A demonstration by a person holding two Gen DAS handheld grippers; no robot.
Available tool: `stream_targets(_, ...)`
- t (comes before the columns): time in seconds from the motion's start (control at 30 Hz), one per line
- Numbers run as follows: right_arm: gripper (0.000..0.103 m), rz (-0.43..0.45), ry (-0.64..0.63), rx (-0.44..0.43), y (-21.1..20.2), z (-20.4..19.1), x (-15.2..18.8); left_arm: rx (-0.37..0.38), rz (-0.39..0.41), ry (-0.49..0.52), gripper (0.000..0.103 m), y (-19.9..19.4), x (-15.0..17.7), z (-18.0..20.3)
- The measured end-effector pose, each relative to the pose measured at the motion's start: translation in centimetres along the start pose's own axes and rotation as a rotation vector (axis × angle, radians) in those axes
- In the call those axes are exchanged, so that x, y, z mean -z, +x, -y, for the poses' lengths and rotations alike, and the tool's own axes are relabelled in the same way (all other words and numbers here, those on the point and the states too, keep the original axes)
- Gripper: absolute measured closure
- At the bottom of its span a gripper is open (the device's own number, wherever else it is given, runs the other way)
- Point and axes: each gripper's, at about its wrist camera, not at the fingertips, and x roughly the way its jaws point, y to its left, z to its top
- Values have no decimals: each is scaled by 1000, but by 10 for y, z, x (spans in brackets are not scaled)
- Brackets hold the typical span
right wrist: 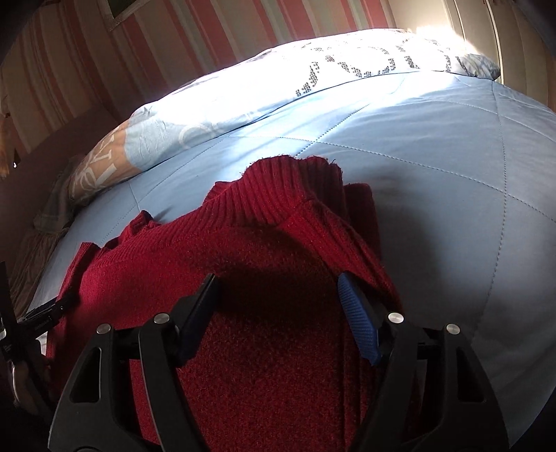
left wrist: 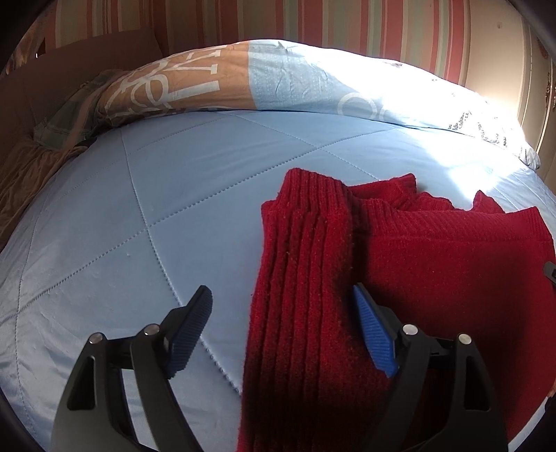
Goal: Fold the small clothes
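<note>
A dark red knitted sweater (left wrist: 434, 250) lies folded on the light blue quilt (left wrist: 156, 215). One ribbed strip of it runs toward me along its left side. My left gripper (left wrist: 281, 290) hangs open over that left edge, one finger above bare quilt and the other above the knit, and neither pad presses the cloth. In the right wrist view the sweater (right wrist: 243, 250) shows its ribbed collar at the far end. My right gripper (right wrist: 277, 278) stands open just above the sweater's body with nothing pinched. A black piece of the other gripper (right wrist: 45, 314) shows at the sweater's left edge.
A patterned blue, white and tan duvet (left wrist: 295, 80) is bunched along the far side of the bed. A plaid cloth (left wrist: 69, 114) and brown fabric (left wrist: 21, 180) lie at the left edge. A striped wall (left wrist: 312, 21) stands behind, and bright sun falls far right.
</note>
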Motion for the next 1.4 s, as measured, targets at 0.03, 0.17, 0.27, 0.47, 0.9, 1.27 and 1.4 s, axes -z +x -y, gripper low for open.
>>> stream_targets(0.03,32,-2,-4,-17,-8,-3,-3,-4,5,7,21,-6,-1,1)
stream_targets(0.17,11,90,-60,-2,-37,-12,-28,10,41,30,22,-27,-5,2)
stream_targets(0.27,21,44,-58,48,-19,-3,-51,9,22,45,22,-22,-6,5)
stream_targets(0.47,48,-77,153,38,23,40,-71,-1,-9,70,22,-10,-1,12)
stream_targets(0.9,61,-149,163,34,43,38,-78,8,9,85,22,-12,-5,18)
stream_targets(1.27,91,-49,126,147,31,54,-74,1,2,84,22,-8,-5,15)
stream_targets(1.4,90,-80,155,131,40,62,-68,0,-5,86,22,-7,-4,14)
